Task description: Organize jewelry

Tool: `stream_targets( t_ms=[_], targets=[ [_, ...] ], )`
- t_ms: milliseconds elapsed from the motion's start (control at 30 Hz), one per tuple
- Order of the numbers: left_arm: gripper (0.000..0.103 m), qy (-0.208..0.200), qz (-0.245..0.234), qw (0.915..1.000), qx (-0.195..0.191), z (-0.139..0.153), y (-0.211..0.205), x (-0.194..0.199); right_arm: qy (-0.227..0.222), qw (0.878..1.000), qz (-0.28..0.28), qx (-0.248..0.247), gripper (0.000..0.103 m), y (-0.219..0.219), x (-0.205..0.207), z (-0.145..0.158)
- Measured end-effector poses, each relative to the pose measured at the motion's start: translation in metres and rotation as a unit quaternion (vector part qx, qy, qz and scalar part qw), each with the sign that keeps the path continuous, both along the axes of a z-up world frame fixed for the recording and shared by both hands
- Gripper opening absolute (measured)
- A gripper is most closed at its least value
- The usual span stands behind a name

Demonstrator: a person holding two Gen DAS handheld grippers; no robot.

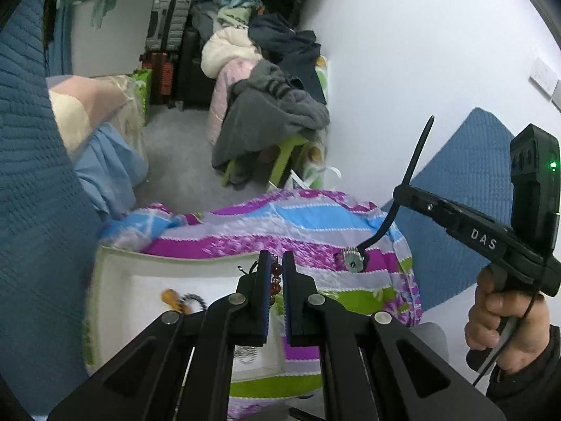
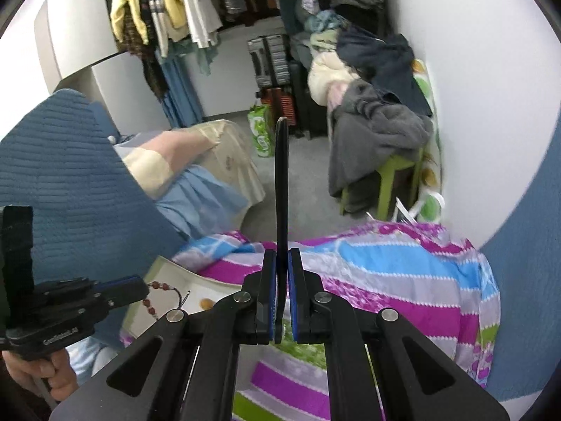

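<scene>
Left gripper (image 1: 275, 263) jaws tight on bead bracelet (image 1: 276, 280); "DAS"-marked right gripper (image 2: 280, 263) jaws on black strap (image 2: 281, 175).

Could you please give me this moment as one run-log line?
left gripper: shut on bead bracelet over white tray | right gripper: shut on black headband

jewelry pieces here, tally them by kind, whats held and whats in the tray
Beaded bracelets: 2, a reddish-brown beaded bracelet held by the left gripper and a dark beaded bracelet in the white tray
Black watch: 1, its strap held by the right gripper
Amber piece: 1, in the tray
Total: 4
</scene>
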State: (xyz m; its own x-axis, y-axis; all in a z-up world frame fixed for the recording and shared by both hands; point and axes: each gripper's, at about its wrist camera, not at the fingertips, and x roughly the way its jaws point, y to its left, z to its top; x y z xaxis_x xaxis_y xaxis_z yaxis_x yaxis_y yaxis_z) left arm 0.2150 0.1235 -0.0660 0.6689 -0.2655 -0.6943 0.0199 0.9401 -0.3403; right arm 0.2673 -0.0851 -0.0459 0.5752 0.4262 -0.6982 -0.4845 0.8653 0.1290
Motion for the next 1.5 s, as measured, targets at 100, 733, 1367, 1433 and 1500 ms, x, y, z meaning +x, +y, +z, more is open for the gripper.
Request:
stream_targets(
  t_ms=[100,733,1367,1433,1500],
  targets=[
    [0.004,-0.001,0.005,0.9999,0.01,0.0,0.017,-0.002,0.012,1.0,0.012,0.001,0.005,0.021,-0.001,-0.008],
    [0.004,0.066,0.044,0.9964,0.03,-0.121,0.075,-0.007,0.106,0.992,0.044,-0.058,0.005,0.086,-0.031,-0.136],
    [0.049,0.061,0.055,0.9955,0.048,-0.071,0.07,-0.028,0.088,0.994,0.036,-0.046,0.067,0.076,-0.038,-0.095],
    [0.068,0.041,0.057,0.9958,0.058,-0.055,0.07,-0.037,0.073,0.996,0.036,-0.037,0.071,0.075,-0.041,-0.077],
    [0.07,0.024,0.058,0.9957,0.068,-0.038,0.07,-0.046,0.05,0.997,0.034,-0.039,0.076,0.076,-0.046,-0.058]
  ],
)
